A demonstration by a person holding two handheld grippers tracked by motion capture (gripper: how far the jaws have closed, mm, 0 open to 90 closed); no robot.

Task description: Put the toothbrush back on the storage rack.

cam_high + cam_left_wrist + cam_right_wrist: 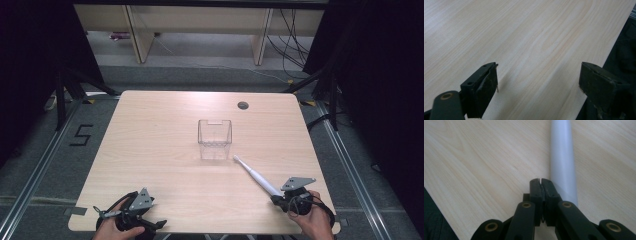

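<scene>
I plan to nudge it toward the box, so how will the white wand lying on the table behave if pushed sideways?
The white wand looks round and smooth, so it would probably roll rather than slide. It tapers toward its thin tip, so it may curve as it rolls. It seems stiff and light. The right gripper sits shut beside it, not around it.

- This looks like a lab or test room.
- A bare wooden bench stands alone between black curtains.
- Cables lie on the grey floor.
- A "5" is taped there.
</scene>
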